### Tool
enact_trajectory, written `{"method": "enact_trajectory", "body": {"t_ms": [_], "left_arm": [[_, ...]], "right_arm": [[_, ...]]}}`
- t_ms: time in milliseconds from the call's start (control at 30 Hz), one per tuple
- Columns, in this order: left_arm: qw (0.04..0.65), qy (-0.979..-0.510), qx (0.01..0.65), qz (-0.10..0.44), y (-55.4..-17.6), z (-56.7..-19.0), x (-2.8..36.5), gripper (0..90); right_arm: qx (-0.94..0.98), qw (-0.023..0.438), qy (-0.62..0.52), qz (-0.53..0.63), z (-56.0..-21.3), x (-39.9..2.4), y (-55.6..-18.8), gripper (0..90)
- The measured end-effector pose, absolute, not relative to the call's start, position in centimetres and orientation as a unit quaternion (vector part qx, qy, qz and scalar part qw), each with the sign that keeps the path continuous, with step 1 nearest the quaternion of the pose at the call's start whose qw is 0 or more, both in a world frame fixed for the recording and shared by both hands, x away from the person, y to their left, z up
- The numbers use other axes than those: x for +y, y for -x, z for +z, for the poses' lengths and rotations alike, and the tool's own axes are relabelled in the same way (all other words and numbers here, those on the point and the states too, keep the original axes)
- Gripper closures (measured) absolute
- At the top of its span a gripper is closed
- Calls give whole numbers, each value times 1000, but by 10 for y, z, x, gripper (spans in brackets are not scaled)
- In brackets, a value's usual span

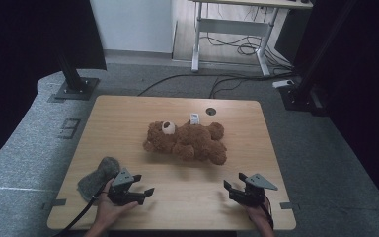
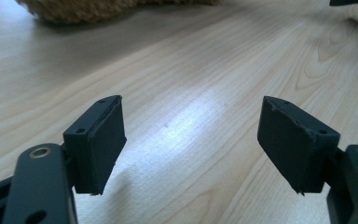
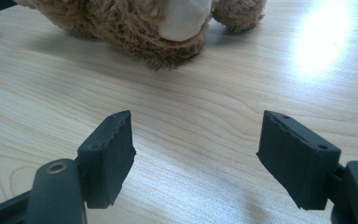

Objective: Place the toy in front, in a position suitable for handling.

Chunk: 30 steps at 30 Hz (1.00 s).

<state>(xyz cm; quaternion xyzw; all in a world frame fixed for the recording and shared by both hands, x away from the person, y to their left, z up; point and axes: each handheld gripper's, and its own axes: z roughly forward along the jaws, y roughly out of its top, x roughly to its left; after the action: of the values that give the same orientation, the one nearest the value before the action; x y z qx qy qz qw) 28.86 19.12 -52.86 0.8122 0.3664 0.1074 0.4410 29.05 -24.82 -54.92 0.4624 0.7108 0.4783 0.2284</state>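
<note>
A brown teddy bear [image 1: 187, 140] lies on its back in the middle of the wooden table [image 1: 128, 113], a white tag near its head. Its fur [image 3: 135, 23] fills the top of the right gripper view, and a strip of the bear [image 2: 98, 9] appears at the top of the left gripper view. My left gripper [image 1: 144, 183] rests low near the front left of the table, jaws open with nothing between them [image 2: 191, 144]. My right gripper [image 1: 234, 181] sits near the front right, open and empty [image 3: 196, 154], pointing toward the bear.
A grey cloth [image 1: 97, 177] lies at the table's front left beside my left hand. A round hole [image 1: 210, 111] marks the table's far edge. Black stands [image 1: 74, 84] and cables [image 1: 217, 79] lie on the grey floor beyond.
</note>
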Motion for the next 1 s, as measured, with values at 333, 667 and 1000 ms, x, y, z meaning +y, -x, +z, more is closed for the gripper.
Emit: {"method": "enact_trajectory", "body": {"t_ms": [333, 667, 1000], "left_arm": [[445, -808, 368, 120, -288, -526, 194, 232], [444, -809, 366, 118, -287, -528, 192, 229], [435, -815, 366, 115, -288, -533, 189, 230]], "right_arm": [[706, 224, -449, 500, -549, -250, -290, 247], [715, 233, -459, 473, -549, -247, -293, 237], [723, 232, -464, 457, -549, -246, -297, 236]]}}
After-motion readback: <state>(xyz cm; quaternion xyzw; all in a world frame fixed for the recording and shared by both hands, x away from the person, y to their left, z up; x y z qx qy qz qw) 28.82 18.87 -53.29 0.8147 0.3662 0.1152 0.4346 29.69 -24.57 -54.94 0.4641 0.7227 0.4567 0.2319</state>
